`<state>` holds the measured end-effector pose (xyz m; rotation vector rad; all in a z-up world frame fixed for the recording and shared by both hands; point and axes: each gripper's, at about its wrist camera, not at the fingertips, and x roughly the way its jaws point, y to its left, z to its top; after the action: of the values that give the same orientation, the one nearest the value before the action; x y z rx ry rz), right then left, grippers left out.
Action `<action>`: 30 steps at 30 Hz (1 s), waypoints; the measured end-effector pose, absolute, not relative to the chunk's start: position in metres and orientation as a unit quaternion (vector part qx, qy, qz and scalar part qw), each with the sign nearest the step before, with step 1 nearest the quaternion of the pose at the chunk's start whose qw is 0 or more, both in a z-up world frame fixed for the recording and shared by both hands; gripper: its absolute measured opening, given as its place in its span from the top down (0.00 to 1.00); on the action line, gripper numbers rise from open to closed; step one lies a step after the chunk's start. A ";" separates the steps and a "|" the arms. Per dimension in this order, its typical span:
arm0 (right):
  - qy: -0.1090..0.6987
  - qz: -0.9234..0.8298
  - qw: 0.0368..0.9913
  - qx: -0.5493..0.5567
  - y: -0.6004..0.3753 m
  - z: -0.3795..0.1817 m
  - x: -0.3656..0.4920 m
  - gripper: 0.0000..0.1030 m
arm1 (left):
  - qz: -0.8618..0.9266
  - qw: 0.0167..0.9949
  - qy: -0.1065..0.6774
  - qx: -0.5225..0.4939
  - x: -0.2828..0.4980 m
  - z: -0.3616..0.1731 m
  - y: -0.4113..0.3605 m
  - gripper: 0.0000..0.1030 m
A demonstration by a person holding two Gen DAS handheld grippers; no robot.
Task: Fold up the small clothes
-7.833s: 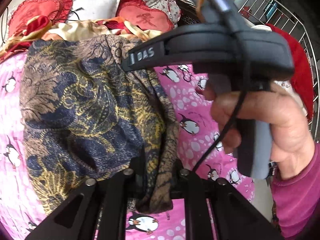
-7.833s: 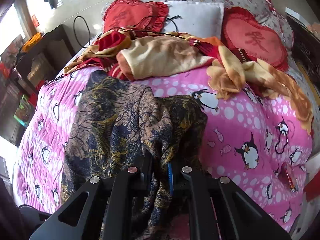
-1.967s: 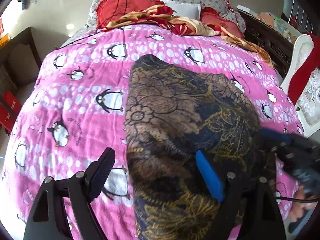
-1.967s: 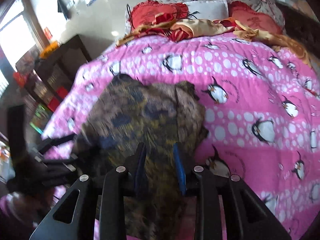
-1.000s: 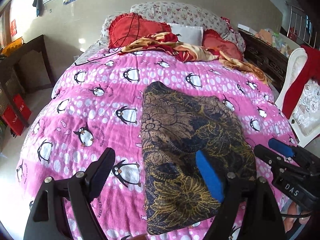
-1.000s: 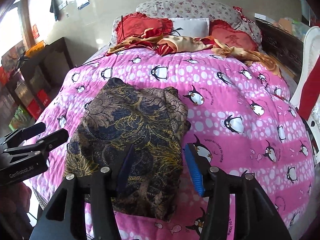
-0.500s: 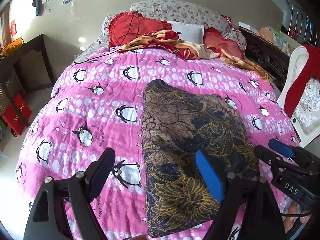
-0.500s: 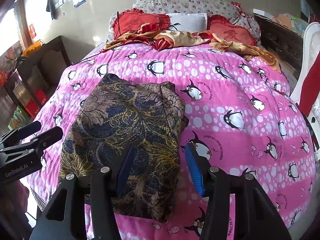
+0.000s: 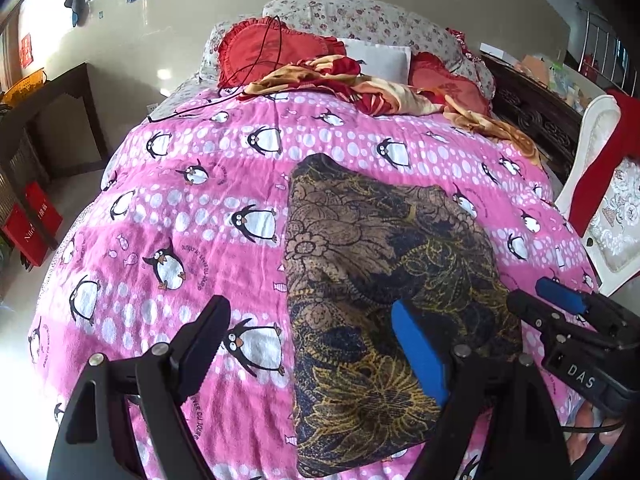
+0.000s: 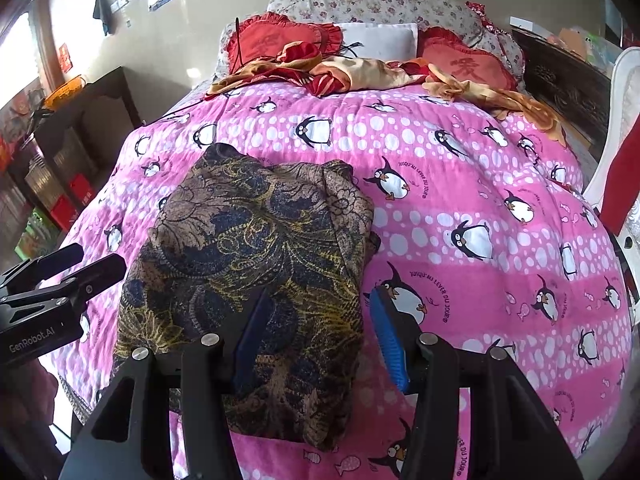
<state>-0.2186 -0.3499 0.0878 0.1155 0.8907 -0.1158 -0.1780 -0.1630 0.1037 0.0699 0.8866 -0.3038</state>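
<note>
— Any writing you can read?
— "DAS" on my right gripper [image 9: 576, 312], "GenRobot.AI" on my left gripper [image 10: 68, 276].
— And the bedding?
— "JUSQU'AU LEVER DU JOUR" beside penguins on the pink blanket [image 10: 460, 184].

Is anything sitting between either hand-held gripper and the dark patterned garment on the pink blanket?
Nothing visible. The folded garment lies alone on the penguin blanket, directly below the open right hand-held gripper and beside the open left hand-held gripper. The loose clothes sit far off by the pillows.
</note>
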 end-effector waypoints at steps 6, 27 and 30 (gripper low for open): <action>0.431 -0.055 0.899 0.056 -0.350 0.087 -0.217 0.54 | -0.148 0.891 0.428 0.035 -0.177 0.104 -0.163 0.16; 0.443 -0.053 0.893 0.058 -0.348 0.079 -0.209 0.54 | -0.149 0.886 0.437 0.037 -0.171 0.094 -0.163 0.16; 0.444 -0.053 0.893 0.058 -0.348 0.078 -0.209 0.54 | -0.149 0.886 0.437 0.037 -0.171 0.093 -0.163 0.16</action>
<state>-0.2086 -0.3482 0.0780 0.1204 0.9210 -0.1096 -0.1712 -0.1628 0.0932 0.0770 0.9096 -0.3101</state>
